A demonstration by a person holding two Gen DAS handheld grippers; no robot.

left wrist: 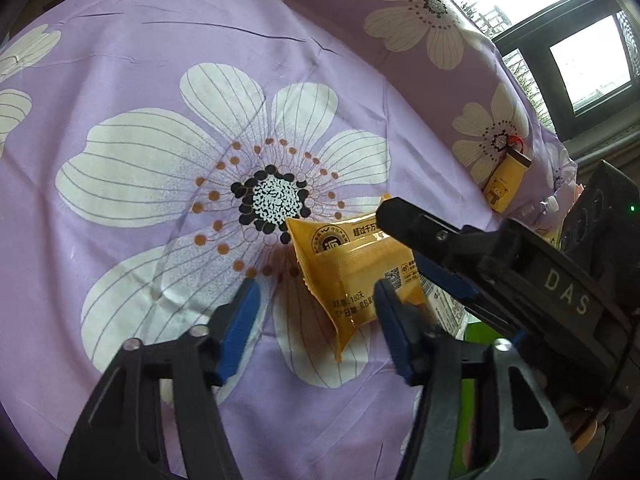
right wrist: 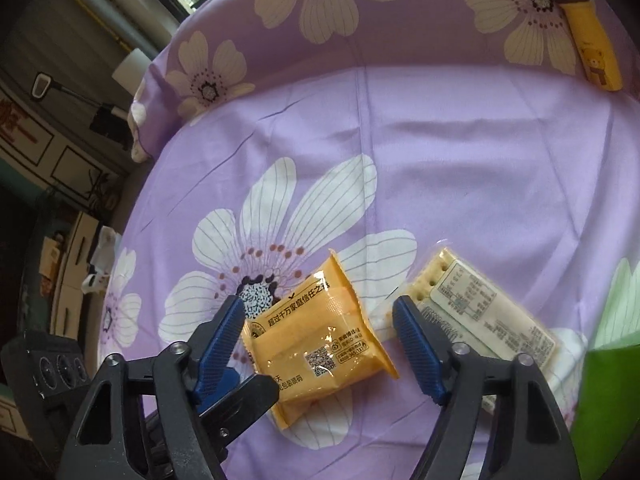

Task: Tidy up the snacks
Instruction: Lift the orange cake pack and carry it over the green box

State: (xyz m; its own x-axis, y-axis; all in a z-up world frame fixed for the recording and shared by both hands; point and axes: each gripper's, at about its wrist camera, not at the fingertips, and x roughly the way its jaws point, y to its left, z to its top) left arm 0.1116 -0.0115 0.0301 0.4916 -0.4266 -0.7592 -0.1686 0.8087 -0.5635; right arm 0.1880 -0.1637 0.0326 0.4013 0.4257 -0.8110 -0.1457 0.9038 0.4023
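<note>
Right wrist view: the right gripper [right wrist: 320, 344] is seen with its blue fingers [right wrist: 418, 350] set apart on either side of the orange snack packet [right wrist: 320, 344], no pad pressing on it. The packet lies flat on the purple flowered cloth [right wrist: 460, 152]. Just right of the packet, a pale cracker pack [right wrist: 484, 316] is partly hidden behind the right finger, and a green thing [right wrist: 608, 384] is cut off at the edge. Left of the packet, the left gripper [left wrist: 316, 316] is seen open, gripping nothing, the packet's edge just inside its right finger. Far beyond the packet, a yellow bear-printed item [right wrist: 596, 52] lies, too small to identify.
</note>
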